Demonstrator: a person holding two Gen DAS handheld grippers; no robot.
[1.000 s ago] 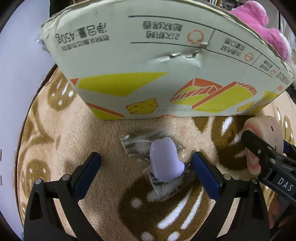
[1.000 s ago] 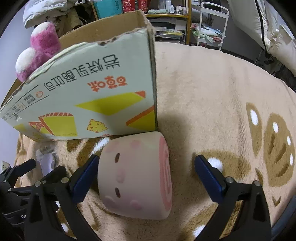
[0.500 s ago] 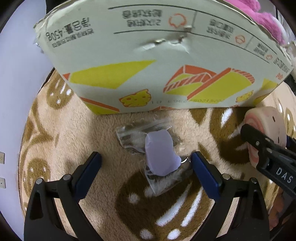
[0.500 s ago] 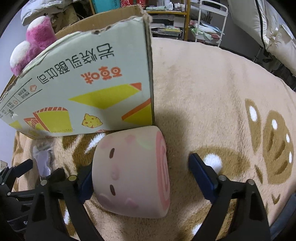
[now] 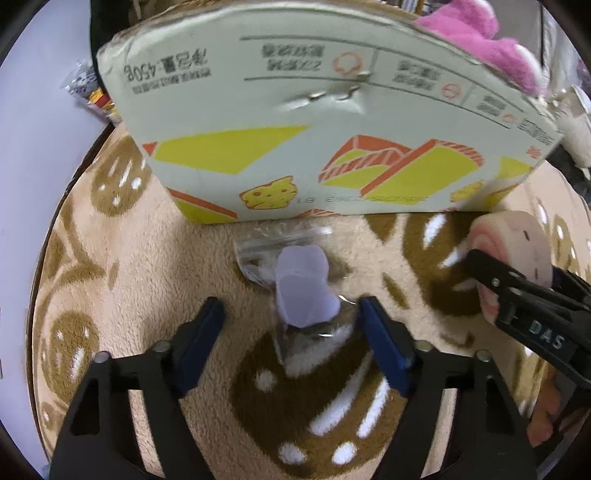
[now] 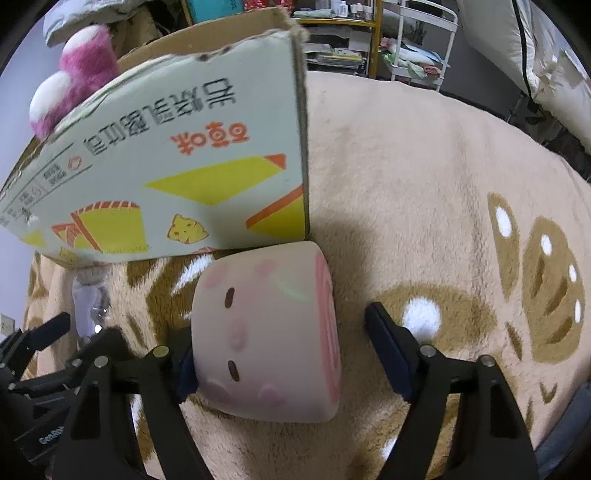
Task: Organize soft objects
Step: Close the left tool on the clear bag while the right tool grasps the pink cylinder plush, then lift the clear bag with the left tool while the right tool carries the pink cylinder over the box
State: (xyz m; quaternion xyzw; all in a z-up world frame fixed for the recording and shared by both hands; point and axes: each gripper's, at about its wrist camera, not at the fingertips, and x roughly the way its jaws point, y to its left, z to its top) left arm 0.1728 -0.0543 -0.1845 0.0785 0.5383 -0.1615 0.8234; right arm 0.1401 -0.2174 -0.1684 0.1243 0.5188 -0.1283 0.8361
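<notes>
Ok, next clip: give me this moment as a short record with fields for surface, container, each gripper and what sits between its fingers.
surface: beige blanket with brown pattern
container: cardboard box, pink plush toy inside
left gripper: jaws just been closing, around purple squishy in clear bag, not yet pressing
right gripper: jaws just been closing, around pink roll-cake squishy; right pad clear of it

box interior (image 6: 207, 48) hidden, pink plush (image 5: 476, 26) cut off
</notes>
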